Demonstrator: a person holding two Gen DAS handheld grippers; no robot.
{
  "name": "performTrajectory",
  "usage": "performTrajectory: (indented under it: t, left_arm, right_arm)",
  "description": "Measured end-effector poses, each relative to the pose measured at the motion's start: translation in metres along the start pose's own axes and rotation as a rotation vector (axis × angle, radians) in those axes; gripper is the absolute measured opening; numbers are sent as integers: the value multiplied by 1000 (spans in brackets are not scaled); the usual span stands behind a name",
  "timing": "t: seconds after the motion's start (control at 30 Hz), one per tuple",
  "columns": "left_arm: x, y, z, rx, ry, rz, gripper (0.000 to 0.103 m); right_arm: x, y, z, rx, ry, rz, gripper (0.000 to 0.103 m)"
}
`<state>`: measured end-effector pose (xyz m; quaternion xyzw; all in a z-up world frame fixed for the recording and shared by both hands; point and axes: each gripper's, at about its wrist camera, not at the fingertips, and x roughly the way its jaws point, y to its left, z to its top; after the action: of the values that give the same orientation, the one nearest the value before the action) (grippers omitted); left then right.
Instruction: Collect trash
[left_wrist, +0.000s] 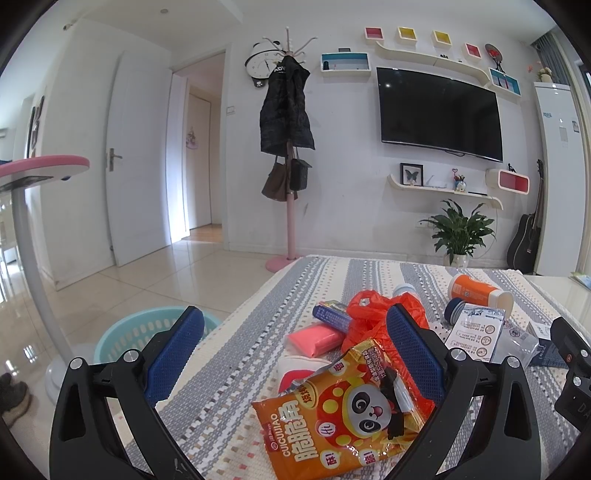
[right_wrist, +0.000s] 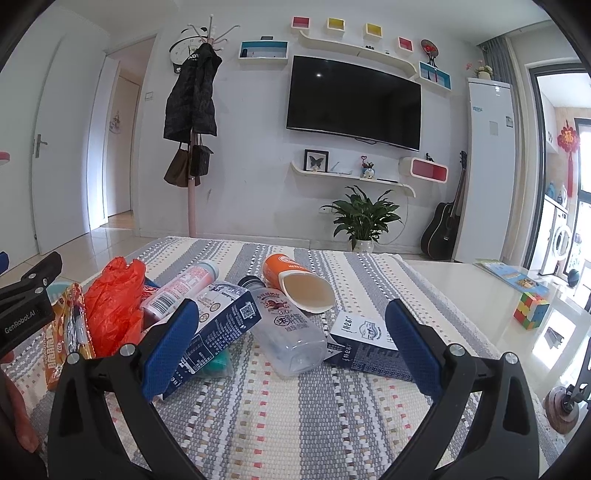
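Trash lies on a striped cloth (left_wrist: 258, 354) on the table. In the left wrist view my left gripper (left_wrist: 295, 350) is open, its jaws either side of an orange panda snack bag (left_wrist: 340, 417), a pink packet (left_wrist: 316, 339) and a red plastic bag (left_wrist: 373, 314). In the right wrist view my right gripper (right_wrist: 291, 347) is open above a clear plastic bottle (right_wrist: 284, 332), with a dark blue carton (right_wrist: 218, 328) by its left finger and a flattened blue-white carton (right_wrist: 365, 343) by its right. An orange cup (right_wrist: 299, 284) and a pink-labelled bottle (right_wrist: 181, 291) lie behind.
A light blue basket (left_wrist: 147, 332) stands on the floor left of the table. A white pole with a pink round top (left_wrist: 26, 229) is beside it. A Rubik's cube (right_wrist: 530, 308) and a booklet (right_wrist: 513, 277) sit on the glossy table part at right.
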<state>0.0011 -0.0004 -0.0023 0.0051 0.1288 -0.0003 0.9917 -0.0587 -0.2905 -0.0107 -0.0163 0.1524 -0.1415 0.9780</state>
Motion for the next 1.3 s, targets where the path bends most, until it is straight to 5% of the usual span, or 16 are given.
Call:
performTrajectory:
  t: [1.3]
  left_arm:
    - [-1, 9, -4, -21, 25, -35, 96]
  right_arm:
    - [9, -7, -5, 112, 25, -20, 96]
